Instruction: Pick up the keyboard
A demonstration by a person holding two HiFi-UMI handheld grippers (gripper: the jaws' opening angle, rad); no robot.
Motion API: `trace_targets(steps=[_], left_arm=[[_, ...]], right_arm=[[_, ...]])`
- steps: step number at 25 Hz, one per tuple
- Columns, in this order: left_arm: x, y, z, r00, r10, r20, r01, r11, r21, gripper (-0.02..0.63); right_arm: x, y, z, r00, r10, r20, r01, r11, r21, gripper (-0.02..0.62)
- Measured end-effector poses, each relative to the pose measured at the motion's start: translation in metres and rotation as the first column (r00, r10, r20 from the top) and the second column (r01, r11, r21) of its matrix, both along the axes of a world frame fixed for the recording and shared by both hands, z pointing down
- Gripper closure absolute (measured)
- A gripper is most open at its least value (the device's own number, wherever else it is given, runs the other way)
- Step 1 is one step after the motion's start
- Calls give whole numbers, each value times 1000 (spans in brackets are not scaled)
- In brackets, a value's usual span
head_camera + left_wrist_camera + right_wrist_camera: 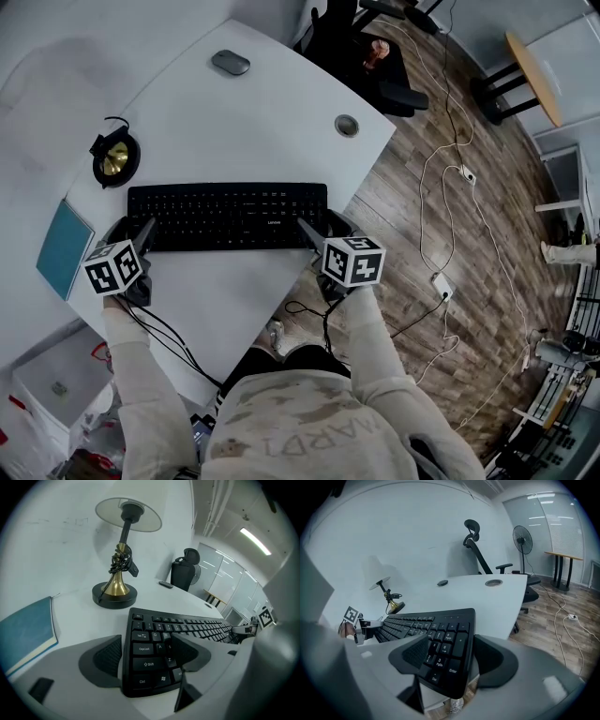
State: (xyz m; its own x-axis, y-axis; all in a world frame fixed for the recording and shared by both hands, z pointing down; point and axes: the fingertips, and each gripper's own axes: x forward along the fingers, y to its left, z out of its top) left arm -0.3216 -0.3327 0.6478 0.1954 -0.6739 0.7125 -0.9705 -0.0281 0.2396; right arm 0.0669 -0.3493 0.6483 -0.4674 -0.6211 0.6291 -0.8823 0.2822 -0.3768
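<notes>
A black keyboard [228, 216] lies flat on the white desk [244, 122], its right end reaching the desk's curved edge. My left gripper [133, 234] straddles the keyboard's left end [150, 653]: one jaw stands just off the left edge, the other over the keys, and the pads do not press. At the keyboard's right end [450, 639] my right gripper [326, 230] is open too. One jaw hangs over the number keys. The other stands off the right edge, with a strip of desk showing between. That corner juts past the desk edge above the floor.
A brass-based lamp [115, 159] stands just behind the keyboard's left end, and a teal book [64, 247] lies left of it. A mouse [230, 63] and a cable grommet [347, 125] sit farther back. An office chair [366, 47] and loose cables [450, 187] are on the wood floor.
</notes>
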Motion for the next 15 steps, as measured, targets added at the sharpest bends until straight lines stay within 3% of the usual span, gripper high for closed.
trace_targets(steps=[5,11,15], left_arm=[[2,-2,-2,1000,8,-2,-8,1000,-1,273],[2,-2,0,1000,8,1,-8,1000,7,279],[2,0,-1,1000,3,0,-3,1000,19,281]], right_arm=[[1,-1,-1,1000,4,-2,-4,1000,-14,287],[5,-4,2,997,74,10,-73,996,-56,305],[4,-5,-1,998,68,-7,-68,997,-31,309]])
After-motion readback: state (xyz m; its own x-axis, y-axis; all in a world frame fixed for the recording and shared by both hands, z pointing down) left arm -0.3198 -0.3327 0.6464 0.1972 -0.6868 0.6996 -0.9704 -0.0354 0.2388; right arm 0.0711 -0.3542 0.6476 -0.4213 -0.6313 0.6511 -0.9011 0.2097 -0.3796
